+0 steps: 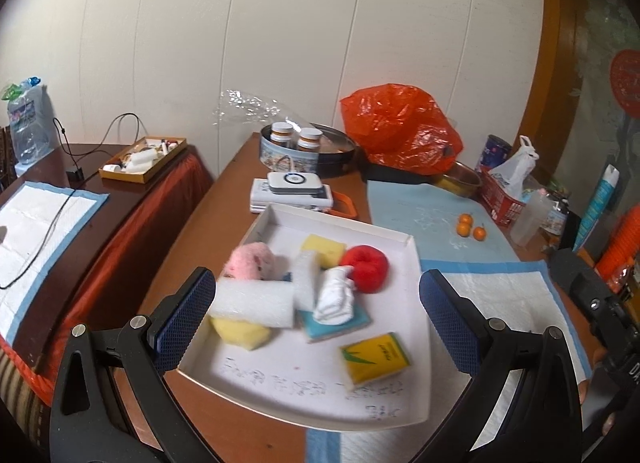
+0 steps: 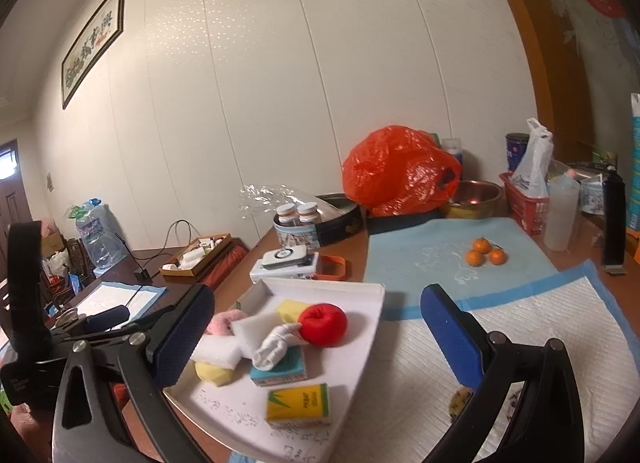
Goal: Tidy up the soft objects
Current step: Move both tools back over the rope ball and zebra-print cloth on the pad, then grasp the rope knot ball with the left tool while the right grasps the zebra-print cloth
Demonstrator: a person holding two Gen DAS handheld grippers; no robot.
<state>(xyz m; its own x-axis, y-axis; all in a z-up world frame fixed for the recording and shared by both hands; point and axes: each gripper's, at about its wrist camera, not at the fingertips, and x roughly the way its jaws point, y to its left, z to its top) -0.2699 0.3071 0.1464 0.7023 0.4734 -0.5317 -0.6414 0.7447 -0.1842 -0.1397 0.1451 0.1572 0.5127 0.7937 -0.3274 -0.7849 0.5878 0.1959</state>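
Wood-brown table (image 1: 248, 167) against a pale panelled wall, and we've got the white tray (image 1: 360, 231) sitting pretty much in the middle of it, soft stuff piled inside. Going left to right: our left gripper (image 1: 316, 299) hangs over the tray with fingers spread wide, holding nothing. Inside there's a pink plush (image 1: 250, 261), a white foam block (image 1: 252, 303) lying on a yellow sponge (image 1: 240, 333), a rolled white sock (image 1: 336, 297) on a blue sponge (image 1: 320, 327), then the red ball (image 1: 366, 267) and a yellow tissue pack (image 1: 374, 357). All of it looks light and squishy, so we'd pinch each across its middle. Our right gripper (image 2: 316, 327) is also spread and empty, over a white pad (image 2: 520, 323)
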